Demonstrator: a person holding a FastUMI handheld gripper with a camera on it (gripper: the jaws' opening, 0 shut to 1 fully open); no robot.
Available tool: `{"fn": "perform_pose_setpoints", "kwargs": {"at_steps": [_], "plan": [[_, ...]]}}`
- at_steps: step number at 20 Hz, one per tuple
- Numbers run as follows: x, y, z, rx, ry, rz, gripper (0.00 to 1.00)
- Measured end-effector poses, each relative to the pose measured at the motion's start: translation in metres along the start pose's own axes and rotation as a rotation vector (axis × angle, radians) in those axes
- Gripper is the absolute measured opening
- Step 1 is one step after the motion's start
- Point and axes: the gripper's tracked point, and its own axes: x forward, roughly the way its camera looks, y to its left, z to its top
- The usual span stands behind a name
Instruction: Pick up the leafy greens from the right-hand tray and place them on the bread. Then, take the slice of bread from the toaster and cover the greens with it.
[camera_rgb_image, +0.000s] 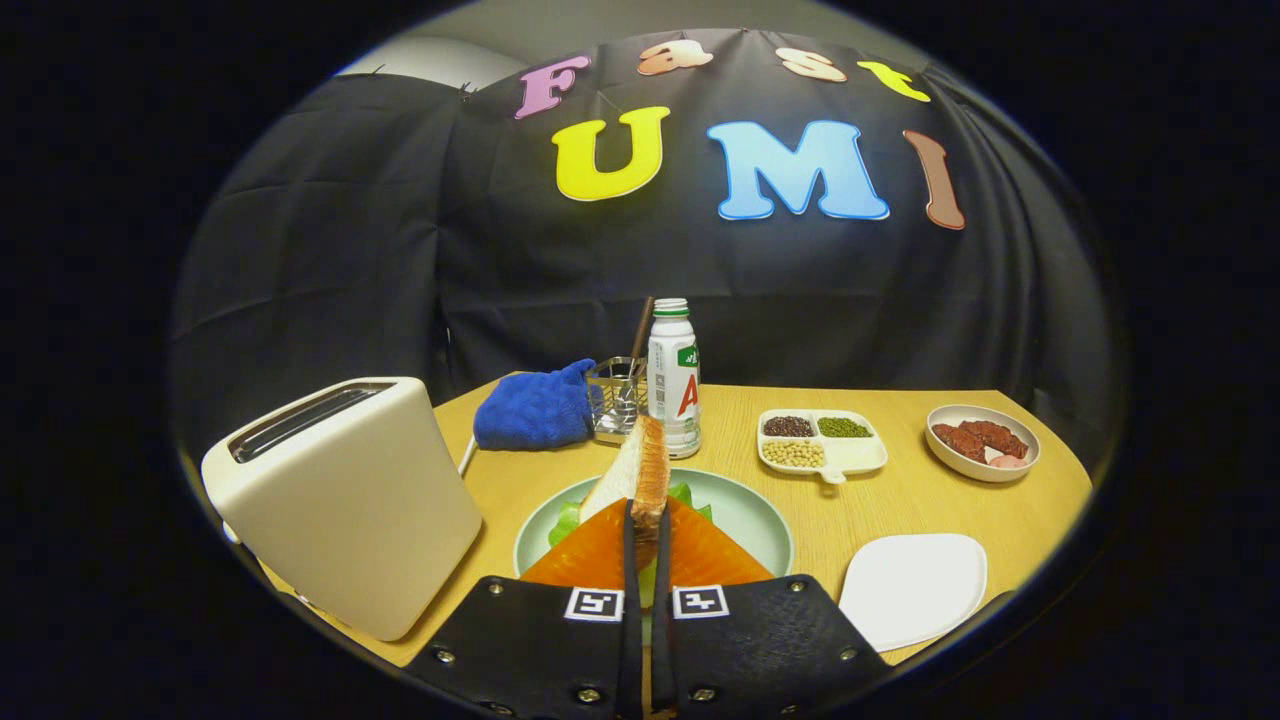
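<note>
A black cloth wall closes the booth behind a light wooden table (900, 500), and the claw (646, 545) looks along that table from its near edge. Largest of the things is the cream toaster (350, 500), standing to the left of the fingers with its slot open at the top. Just ahead of the fingers lies a pale green plate (745, 510) holding leafy greens (565, 522), whose edges peep out on either side of the fingers. The fingers stand close together, clamped on a slice of bread (640, 470) held upright on its edge above the plate, crust side facing right. To the right of the fingers and near them sits a white tray (915, 585) with a bare surface. Beyond the plate on the left lies a blue oven mitt (535, 408), and next to it a small wire basket (615, 395) with a dark stick rising from it. A white bottle (673, 375) with a green cap stands just beyond the bread; its label shows a large red letter, the rest too small to tell. Further right a white divided dish (822, 442) holds dark, green and pale beans in separate compartments, and beyond it a round bowl (982, 442) holds reddish-brown pieces
</note>
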Motion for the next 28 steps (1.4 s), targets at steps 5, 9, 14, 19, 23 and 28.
{"fn": "perform_pose_setpoints", "kwargs": {"at_steps": [5,9,14,19,23,28], "plan": [[0.004,-0.017,-0.015,-0.03,0.045,-0.06,0.04],[0.01,-0.026,-0.027,-0.01,0.086,-0.083,0.04],[0.013,-0.031,-0.036,0.014,0.12,-0.093,0.06],[0.014,-0.022,-0.04,0.232,0.148,0.013,0.06],[0.013,-0.025,-0.034,0.189,0.129,-0.009,0.15],[0.01,-0.041,-0.039,0.101,0.135,-0.076,0.42]]}}
